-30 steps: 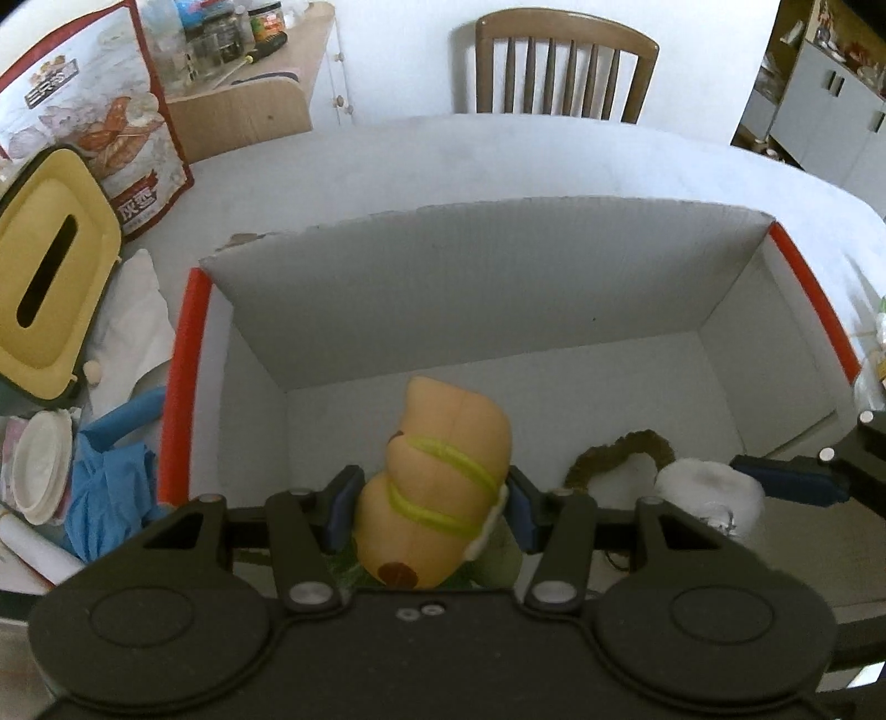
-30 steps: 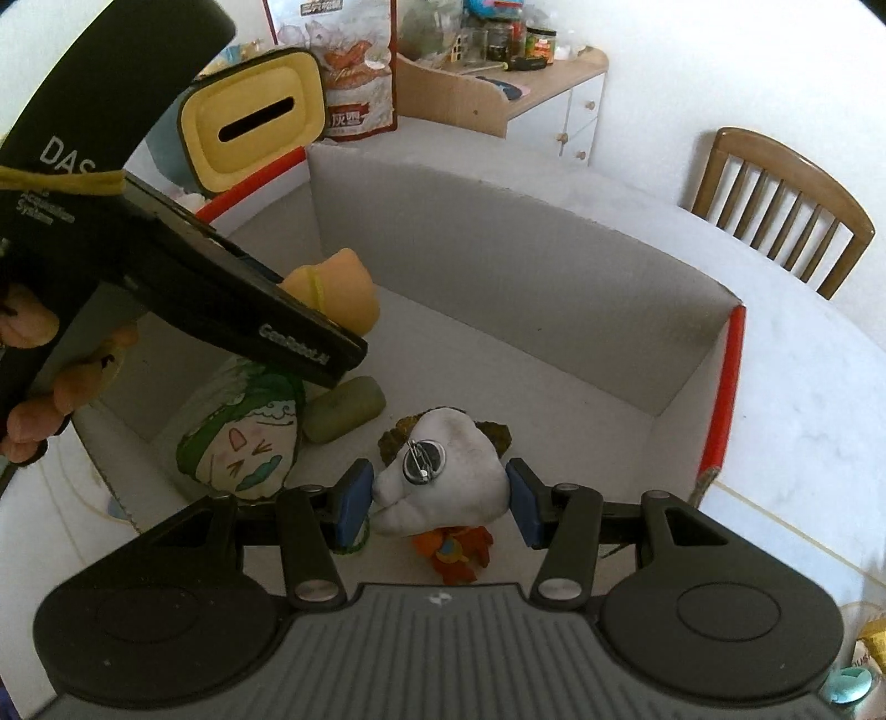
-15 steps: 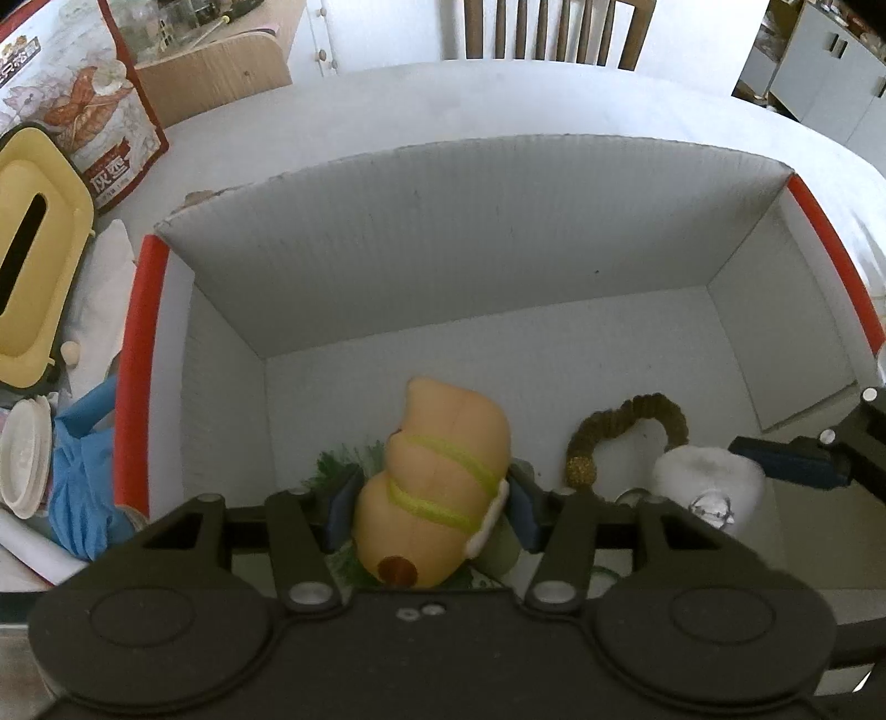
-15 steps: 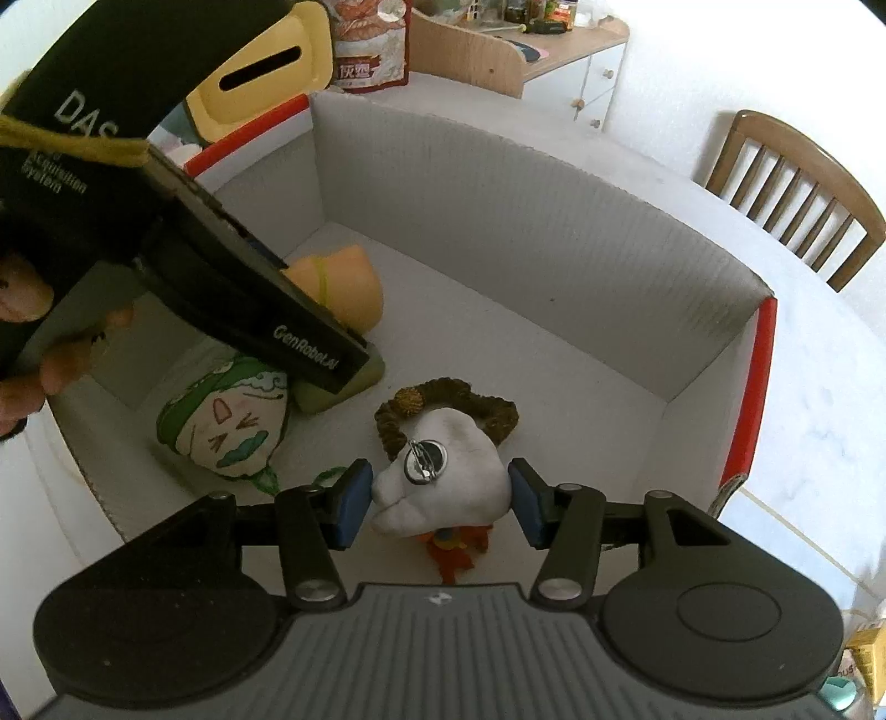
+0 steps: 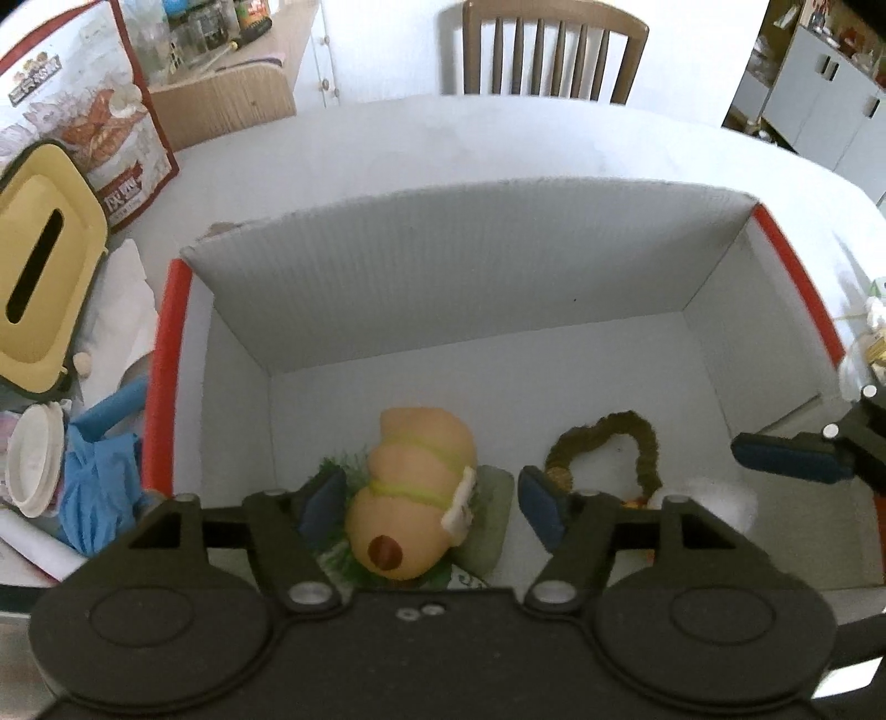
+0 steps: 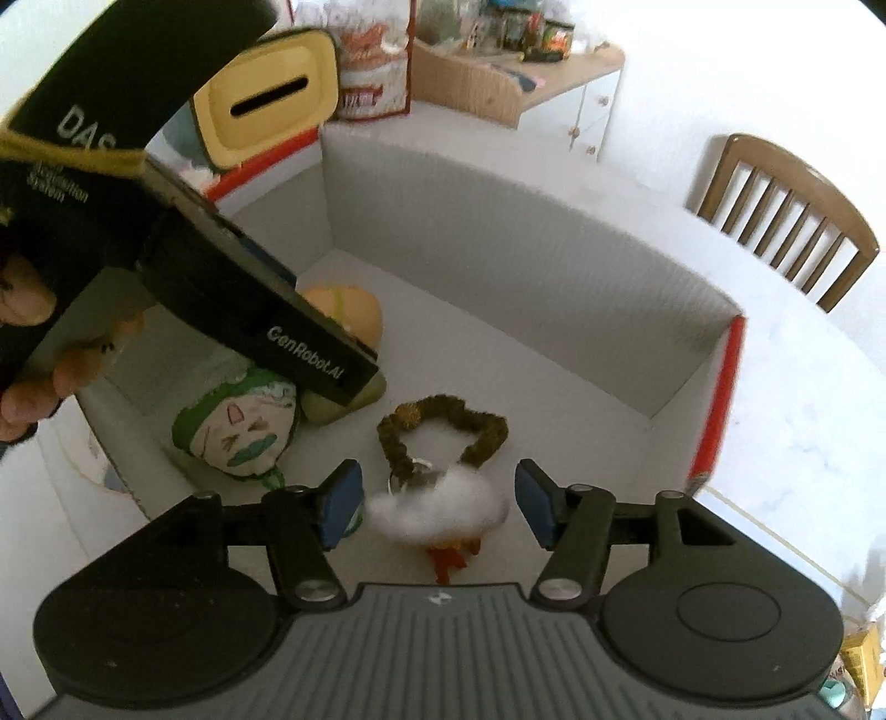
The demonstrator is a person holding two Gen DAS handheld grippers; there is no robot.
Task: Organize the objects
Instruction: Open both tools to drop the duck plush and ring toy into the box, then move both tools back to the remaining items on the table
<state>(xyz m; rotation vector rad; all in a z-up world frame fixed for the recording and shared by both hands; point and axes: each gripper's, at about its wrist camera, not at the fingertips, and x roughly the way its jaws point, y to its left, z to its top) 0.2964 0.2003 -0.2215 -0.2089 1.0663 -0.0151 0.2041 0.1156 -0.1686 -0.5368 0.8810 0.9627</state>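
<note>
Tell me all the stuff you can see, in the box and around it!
Box: one, grey-white with red edges, on the table.
Peach plush toy: one, peach with yellow bands, in the box between the left tongs.
Face-print pouch: one, green and white, in the box beside the peach toy.
White fluffy toy: one, white with a brown loop and orange bits, in the box between the right tongs.
Tissue box: one, yellow, left of the box.
Snack bag: one, red and white, behind the tissue box.
Blue cloth: one, left of the box.
Chair: one, brown, behind the table.
Left tongs: open.
Right tongs: open.
</note>
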